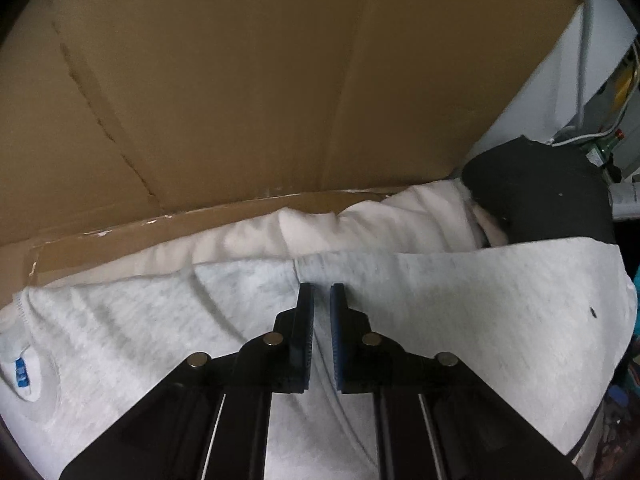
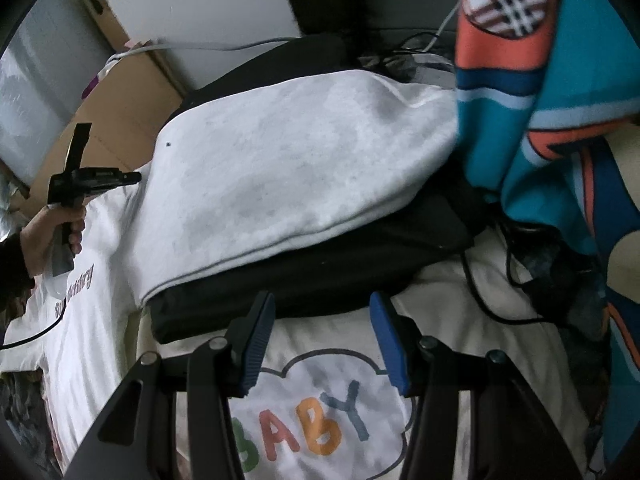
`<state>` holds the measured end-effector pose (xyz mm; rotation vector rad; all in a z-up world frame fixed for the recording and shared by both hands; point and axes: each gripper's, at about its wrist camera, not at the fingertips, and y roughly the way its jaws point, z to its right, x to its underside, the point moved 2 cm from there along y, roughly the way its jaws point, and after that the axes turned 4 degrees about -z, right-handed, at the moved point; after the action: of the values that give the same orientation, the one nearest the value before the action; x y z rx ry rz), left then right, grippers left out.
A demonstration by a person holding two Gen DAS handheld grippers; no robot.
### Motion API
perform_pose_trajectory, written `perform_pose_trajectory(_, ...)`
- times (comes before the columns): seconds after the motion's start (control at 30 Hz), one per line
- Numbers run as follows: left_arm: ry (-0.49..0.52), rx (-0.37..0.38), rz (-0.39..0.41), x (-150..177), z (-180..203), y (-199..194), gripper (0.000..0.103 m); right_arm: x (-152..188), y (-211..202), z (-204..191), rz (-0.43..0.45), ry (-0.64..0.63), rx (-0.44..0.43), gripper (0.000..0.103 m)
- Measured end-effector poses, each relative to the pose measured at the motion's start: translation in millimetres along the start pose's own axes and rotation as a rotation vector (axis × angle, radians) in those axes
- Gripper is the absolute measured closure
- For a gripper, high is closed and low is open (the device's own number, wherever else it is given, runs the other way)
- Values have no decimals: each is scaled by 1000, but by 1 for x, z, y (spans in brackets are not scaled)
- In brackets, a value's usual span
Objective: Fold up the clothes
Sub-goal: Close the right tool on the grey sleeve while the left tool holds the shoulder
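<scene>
Sweatshirt (image 1: 460, 300) beneath nearly closed left claw (image 1: 322, 292); right claw (image 2: 322, 312) spread wide

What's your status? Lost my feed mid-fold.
Left tool nearly shut, empty, over light grey sweatshirt. Right tool open, empty, above cream BABY-print fabric. Black garment under sweatshirt; teal-orange blanket crowds right.

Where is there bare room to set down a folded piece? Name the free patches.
Free: the cardboard strip behind the grey sweatshirt, and the cream BABY cover between the right claw and the cable. Crowded: the black garment under the sweatshirt and the teal blanket at right.
</scene>
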<state>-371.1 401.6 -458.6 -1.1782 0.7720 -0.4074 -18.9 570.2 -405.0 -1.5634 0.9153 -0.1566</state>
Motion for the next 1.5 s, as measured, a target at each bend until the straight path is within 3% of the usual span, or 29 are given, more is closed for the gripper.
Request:
perform_pose_trajectory(0.4, -6, -24, -25, -20, -7, 19, 96, -10, 6, 16, 11, 61, -22, 55)
perform_pose_trajectory(0.63, -25, 36, -7, -17, -13, -11, 96, -17, 14, 13, 17, 86, -64, 55)
perform_pose_trajectory(0.8, 8, 63, 4, 8, -8, -37, 96, -22, 21, 12, 24, 115, -93, 55)
perform_pose_trajectory(0.97, -52, 116, 17, 49, 3, -53, 96, -27, 19, 12, 34, 141, -112, 55)
perform_pose_trajectory(1.13, -50, 145, 21, 71, 29, -60, 96, -34, 19, 14, 44, 187, -128, 55)
perform_pose_trajectory(1.4, -46, 172, -16, 99, 56, -51, 96, -36, 25, 19, 37, 232, -118, 55)
perform_pose_trajectory(1.5, -66, 181, -28, 108, 61, -42, 96, -37, 28, 19, 37, 243, -111, 61)
